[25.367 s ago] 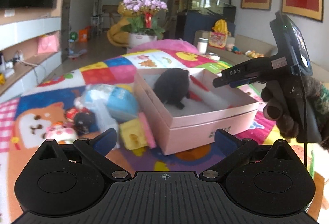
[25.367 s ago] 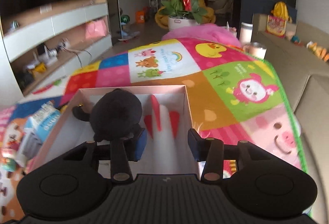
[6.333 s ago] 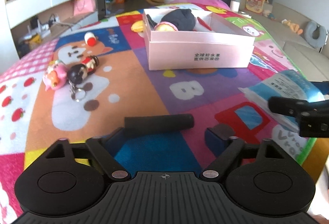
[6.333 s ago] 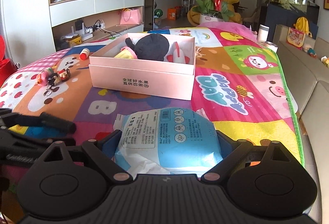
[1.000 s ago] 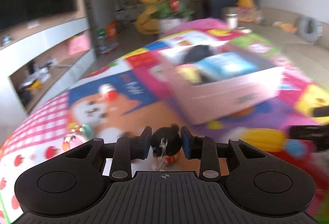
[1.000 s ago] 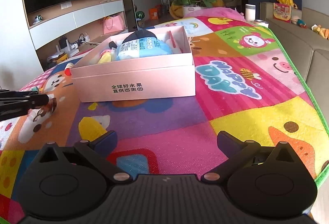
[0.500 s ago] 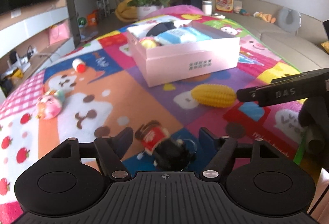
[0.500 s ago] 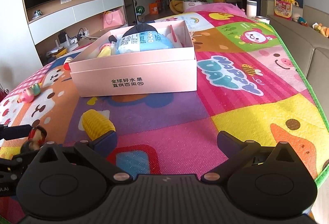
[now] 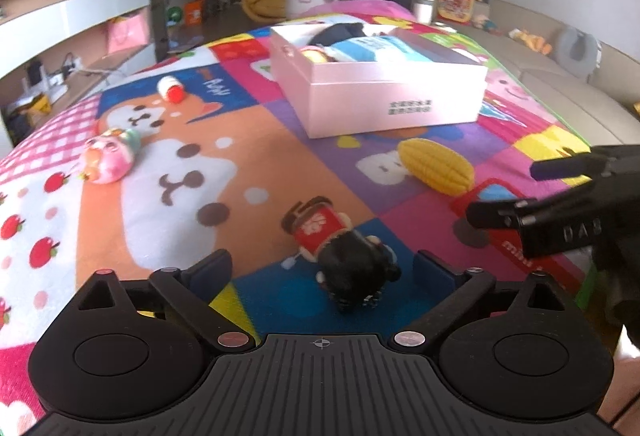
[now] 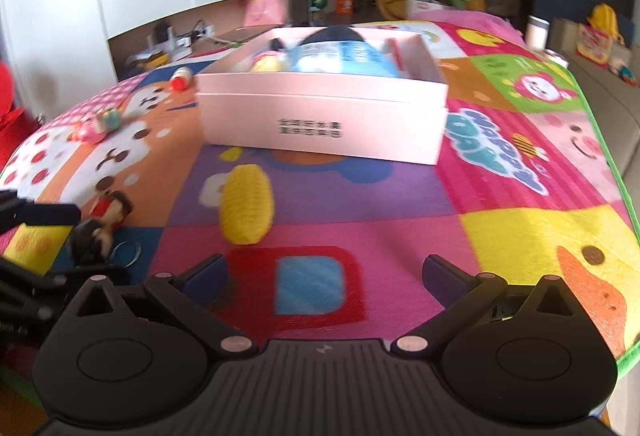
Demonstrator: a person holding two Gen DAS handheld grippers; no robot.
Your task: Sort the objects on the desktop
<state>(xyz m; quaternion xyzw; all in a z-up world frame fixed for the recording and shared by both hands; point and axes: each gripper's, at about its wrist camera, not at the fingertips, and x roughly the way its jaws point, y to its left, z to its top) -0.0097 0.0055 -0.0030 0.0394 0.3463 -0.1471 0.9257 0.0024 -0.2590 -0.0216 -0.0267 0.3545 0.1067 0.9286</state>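
Mid-sort, and the pink box (image 9: 384, 96) at the far side of the play mat (image 9: 168, 140) is already seen loaded with a blue packet (image 10: 340, 58) and a dark plush. Loose pieces are left on the mat: a keychain doll (image 9: 340, 248), a yellow corn toy (image 9: 434, 166), a pink figurine (image 9: 110, 156) at far left and a small red-capped bottle (image 9: 171, 90).

The left gripper (image 9: 323, 272) is held wide open and empty, with the doll lying on its side on the mat between the jaws, head nearest the camera, untouched by either finger. A closing pinch on the doll's head looks to be called for next, then a carry to the box.

The right gripper (image 10: 325, 274) is likewise spread open with nothing held; the corn is seen lying just ahead and to its left, near the box's front wall.
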